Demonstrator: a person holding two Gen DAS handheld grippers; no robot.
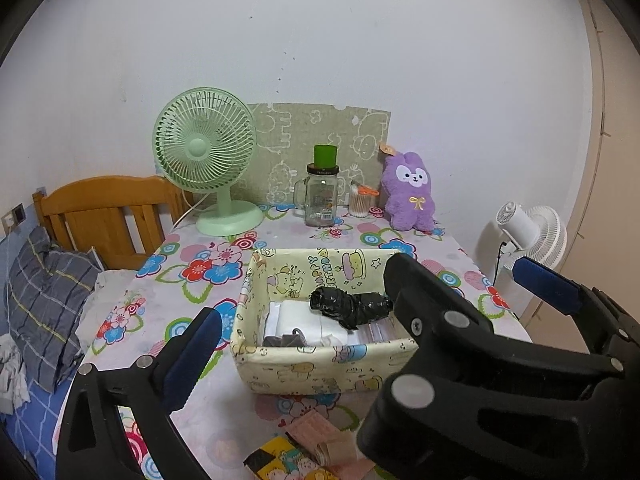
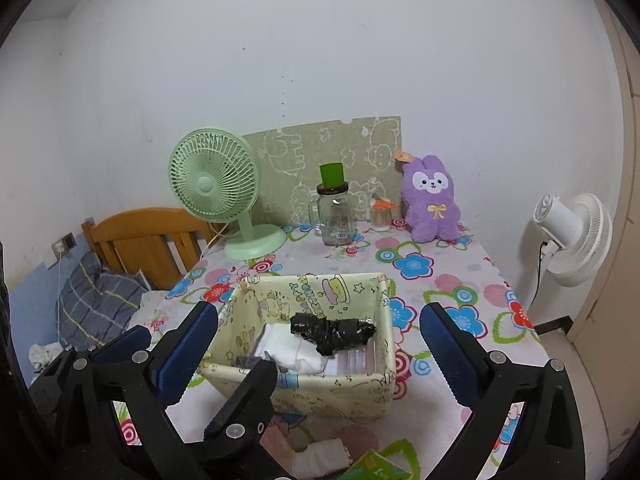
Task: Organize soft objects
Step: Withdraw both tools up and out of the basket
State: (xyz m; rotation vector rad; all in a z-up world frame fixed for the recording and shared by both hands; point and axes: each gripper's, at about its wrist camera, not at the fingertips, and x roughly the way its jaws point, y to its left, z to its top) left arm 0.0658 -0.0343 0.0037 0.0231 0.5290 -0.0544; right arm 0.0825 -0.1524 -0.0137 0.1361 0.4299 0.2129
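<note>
Bin holds 1 black bundle, 2 fans behind.

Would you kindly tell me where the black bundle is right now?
In both wrist views the black bundle lies inside the yellow fabric box at table centre, resting on white folded items.

Counter cloth showing white ground, red, blue, pink flower print. Fabric basket showing pale yellow, cartoon print. Bundle inside showing glossy black; folded cloth showing white. Desk fan showing mint green. Plush bunny showing purple, yellow bow. Tongs showing black, blue pads.
</note>
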